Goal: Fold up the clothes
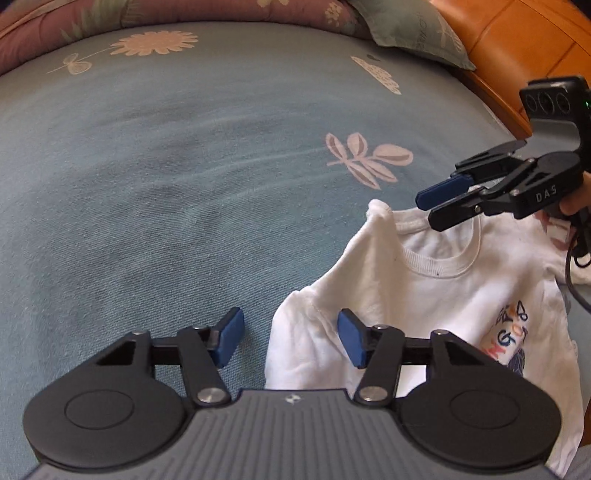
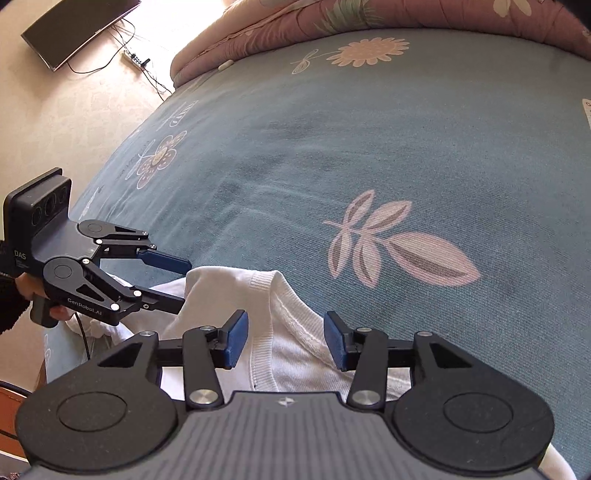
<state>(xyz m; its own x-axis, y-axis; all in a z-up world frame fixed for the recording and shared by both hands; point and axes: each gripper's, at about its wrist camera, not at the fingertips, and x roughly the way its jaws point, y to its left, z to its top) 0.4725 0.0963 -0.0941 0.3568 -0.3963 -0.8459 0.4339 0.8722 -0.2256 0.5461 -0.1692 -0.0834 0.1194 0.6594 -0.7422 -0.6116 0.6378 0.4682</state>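
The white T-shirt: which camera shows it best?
The left wrist view: the white T-shirt shows its collar, a sleeve and the coloured print. The right wrist view catches only the collar and a bunched shoulder, partly behind the right gripper.

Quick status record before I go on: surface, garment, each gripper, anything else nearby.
surface: bed with blue floral sheet
garment: white T-shirt, front up, collar toward the bed's middle, print on chest, partly rumpled
left gripper: open, over the shirt's sleeve edge, nothing pinched
right gripper: open, over the collar, nothing pinched
nearby: pink quilt at the far edge; pillow; wooden bed frame; screen on the floor
fold: not yet begun
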